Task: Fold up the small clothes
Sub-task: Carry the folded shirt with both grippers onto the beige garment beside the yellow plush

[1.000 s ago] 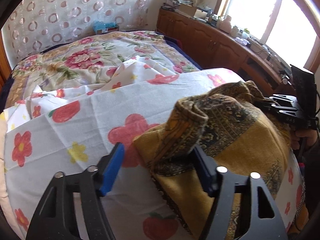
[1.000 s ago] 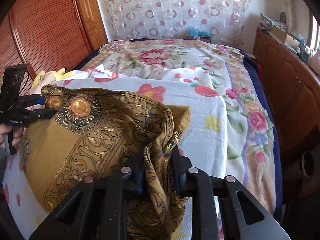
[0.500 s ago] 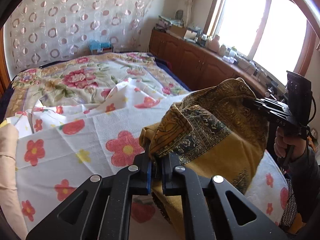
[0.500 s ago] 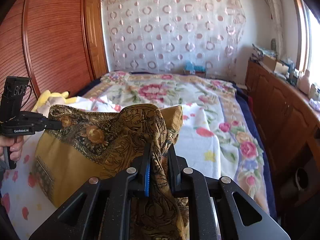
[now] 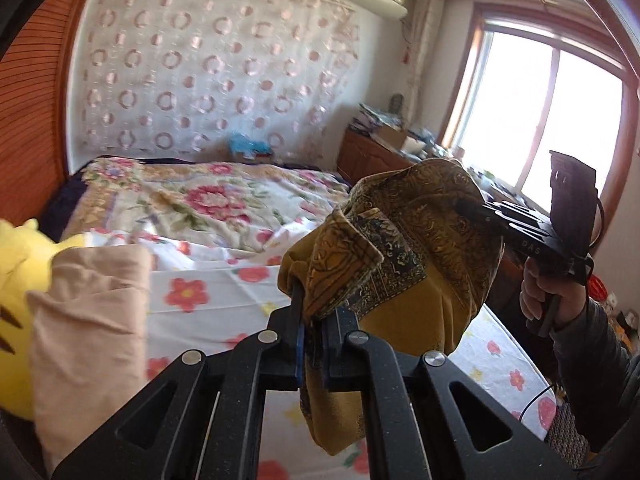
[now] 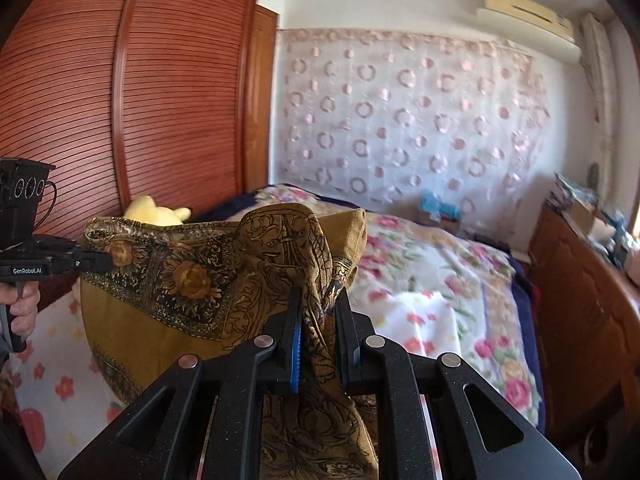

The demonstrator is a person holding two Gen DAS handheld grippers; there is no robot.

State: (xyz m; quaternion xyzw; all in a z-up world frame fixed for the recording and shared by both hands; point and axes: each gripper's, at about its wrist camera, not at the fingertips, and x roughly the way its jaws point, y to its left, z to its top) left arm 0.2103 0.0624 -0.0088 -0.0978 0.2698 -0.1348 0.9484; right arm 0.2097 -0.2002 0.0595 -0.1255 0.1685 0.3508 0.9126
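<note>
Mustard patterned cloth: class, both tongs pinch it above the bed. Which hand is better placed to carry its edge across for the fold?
Probably the right. Its tongs clamp a bunched top edge of the cloth; the left tongs pinch a corner beside a beige pile.

"GenRobot.AI" in white on left gripper (image 6: 94, 261) body; "DAS" faint on right gripper (image 5: 466, 205) body

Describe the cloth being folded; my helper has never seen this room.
Over the flowered bed, the mustard-gold patterned scarf hangs between left gripper and right gripper. Its dark ornate border sets it apart from the plain beige cloth nearby.
</note>
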